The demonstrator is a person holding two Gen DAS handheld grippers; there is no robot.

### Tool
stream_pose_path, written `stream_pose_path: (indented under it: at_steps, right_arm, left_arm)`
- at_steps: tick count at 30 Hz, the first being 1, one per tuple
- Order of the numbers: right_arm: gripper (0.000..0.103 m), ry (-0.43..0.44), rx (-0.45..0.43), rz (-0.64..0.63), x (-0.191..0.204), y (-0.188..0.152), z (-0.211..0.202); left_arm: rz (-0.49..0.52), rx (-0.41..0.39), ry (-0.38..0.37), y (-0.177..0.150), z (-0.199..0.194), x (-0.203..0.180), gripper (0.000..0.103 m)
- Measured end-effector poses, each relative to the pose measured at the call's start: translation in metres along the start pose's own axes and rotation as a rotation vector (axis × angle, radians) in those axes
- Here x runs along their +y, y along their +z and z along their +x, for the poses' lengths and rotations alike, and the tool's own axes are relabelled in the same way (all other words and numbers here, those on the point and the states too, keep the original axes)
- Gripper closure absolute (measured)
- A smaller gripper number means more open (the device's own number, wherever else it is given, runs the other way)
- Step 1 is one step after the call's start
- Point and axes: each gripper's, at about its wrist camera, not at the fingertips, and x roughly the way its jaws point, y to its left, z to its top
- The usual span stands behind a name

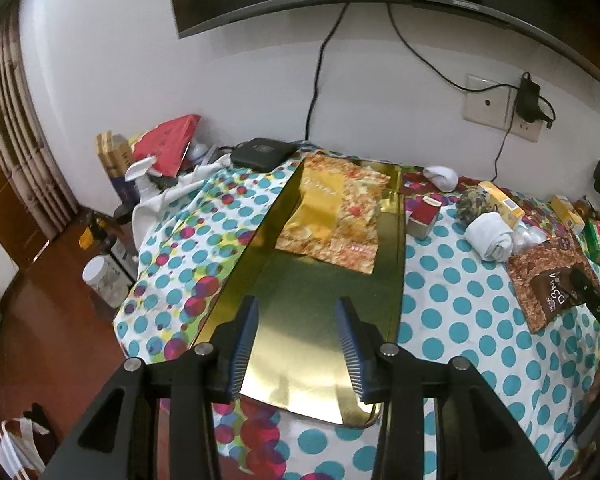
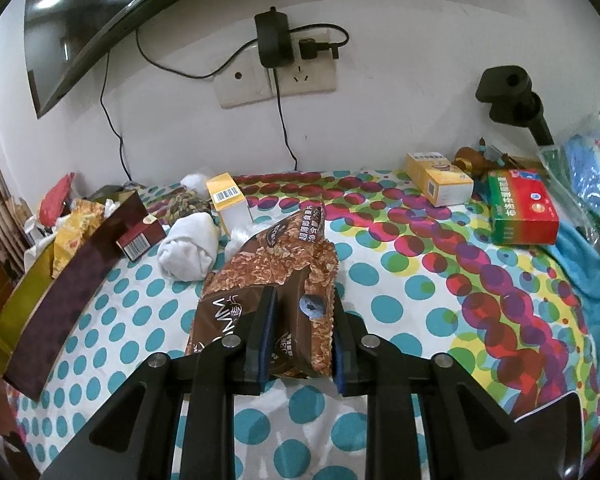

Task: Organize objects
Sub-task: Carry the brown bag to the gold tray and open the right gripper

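Spread wide, the left gripper (image 1: pixel 298 336) is hovering over the near end of the gold box (image 1: pixel 320 360), its blue pads holding nothing. Inside that box, toward the far end, a yellow snack bag (image 1: pixel 334 216) is lying flat. Just right of the box a small red carton (image 1: pixel 423 216) is standing on the spotted cloth (image 1: pixel 452 308), and farther right a rolled white sock (image 1: pixel 490 238) is resting beside a yellow carton (image 1: pixel 502 200).

Well right of the box, the right gripper (image 2: pixel 302 332) is pinching the near end of the brown snack bag (image 2: pixel 276 264) — its jaws are pressing in on either side of the wrapper, which is lying on the cloth just past the sock. Farther right still, an orange box (image 2: pixel 440 178) and a red and green box (image 2: pixel 522 208) are sitting near the wall, well apart from the gold box.
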Motion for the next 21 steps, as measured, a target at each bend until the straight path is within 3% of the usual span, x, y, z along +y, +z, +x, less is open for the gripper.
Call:
stream_pose_path:
  at_steps: [21]
  right_arm:
    - [0.087, -0.008, -0.025, -0.085, 0.022, 0.031, -0.056]
  left_arm:
    - [-0.113, -0.012, -0.019, -0.026, -0.013, 0.042, 0.062]
